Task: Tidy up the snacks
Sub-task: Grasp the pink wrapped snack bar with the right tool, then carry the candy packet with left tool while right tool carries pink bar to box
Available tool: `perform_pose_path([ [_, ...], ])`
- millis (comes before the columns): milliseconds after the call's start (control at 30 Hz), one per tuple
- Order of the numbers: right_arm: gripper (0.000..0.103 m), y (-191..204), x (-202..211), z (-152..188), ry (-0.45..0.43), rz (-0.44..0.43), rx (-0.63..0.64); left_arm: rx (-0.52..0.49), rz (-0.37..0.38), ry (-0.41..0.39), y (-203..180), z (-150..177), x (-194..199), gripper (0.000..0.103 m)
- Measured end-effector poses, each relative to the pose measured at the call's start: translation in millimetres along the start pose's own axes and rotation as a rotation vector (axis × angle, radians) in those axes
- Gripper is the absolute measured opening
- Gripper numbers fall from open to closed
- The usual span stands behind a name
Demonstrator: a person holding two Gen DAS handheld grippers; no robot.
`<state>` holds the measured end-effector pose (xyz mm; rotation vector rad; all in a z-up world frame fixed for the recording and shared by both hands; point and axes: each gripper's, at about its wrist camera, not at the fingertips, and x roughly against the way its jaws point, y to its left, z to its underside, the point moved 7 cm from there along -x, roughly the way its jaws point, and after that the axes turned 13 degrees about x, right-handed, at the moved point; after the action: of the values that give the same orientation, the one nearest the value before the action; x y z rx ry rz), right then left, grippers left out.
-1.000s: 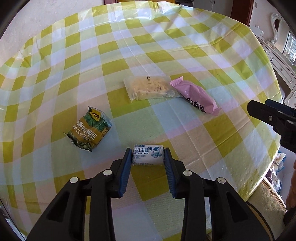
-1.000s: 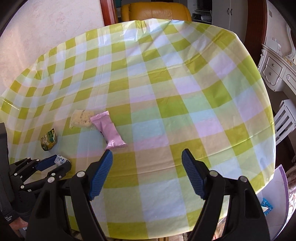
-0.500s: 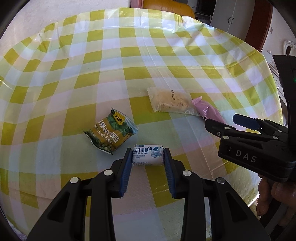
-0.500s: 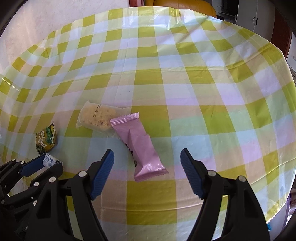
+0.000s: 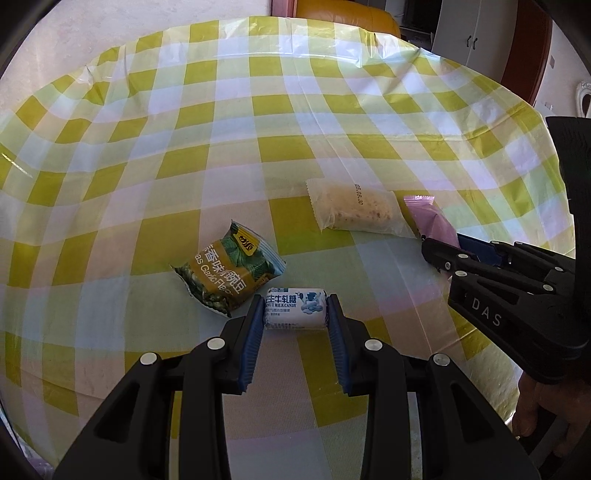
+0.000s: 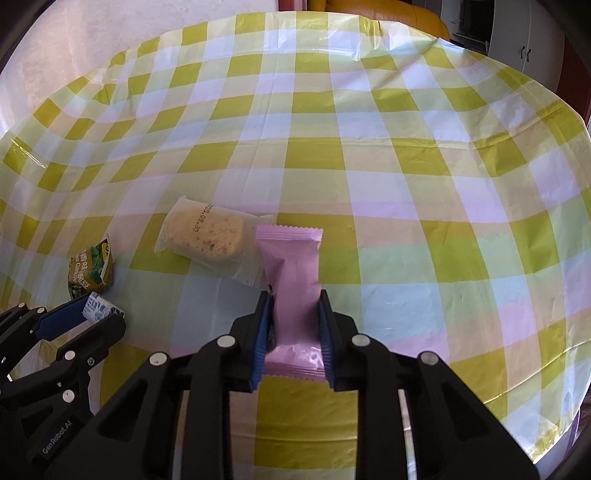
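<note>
My left gripper (image 5: 295, 310) is shut on a small white and blue milk candy (image 5: 295, 308), held just right of a green and gold pea packet (image 5: 227, 271). My right gripper (image 6: 294, 314) is shut on a pink snack packet (image 6: 293, 288), which lies lengthwise between the pads. A clear packet with a yellow cake (image 6: 208, 236) lies touching the pink packet's far left corner. In the left wrist view the clear packet (image 5: 356, 214) and the pink packet (image 5: 432, 219) lie at right, with the right gripper (image 5: 458, 254) over the pink one. The left gripper and candy (image 6: 98, 308) show at lower left in the right wrist view.
The round table (image 6: 369, 110) has a yellow, white and lilac checked plastic cloth. The pea packet (image 6: 90, 269) lies near its left edge. An orange chair back (image 5: 347, 11) stands behind the table. White cupboards (image 5: 461, 40) are at the far right.
The right gripper moved in over the pink packet and shut on it. The left gripper stayed shut on the candy and shifted closer to the pea packet.
</note>
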<state>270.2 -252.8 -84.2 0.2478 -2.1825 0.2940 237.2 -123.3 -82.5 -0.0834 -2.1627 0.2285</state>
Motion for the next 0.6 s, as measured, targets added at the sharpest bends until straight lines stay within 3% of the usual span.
perform_pose_path([
  [600,0.021,-7,20,15,-0.026,-0.027,-0.037,-0.052,-0.049,-0.066,-16,-6,7,0.032],
])
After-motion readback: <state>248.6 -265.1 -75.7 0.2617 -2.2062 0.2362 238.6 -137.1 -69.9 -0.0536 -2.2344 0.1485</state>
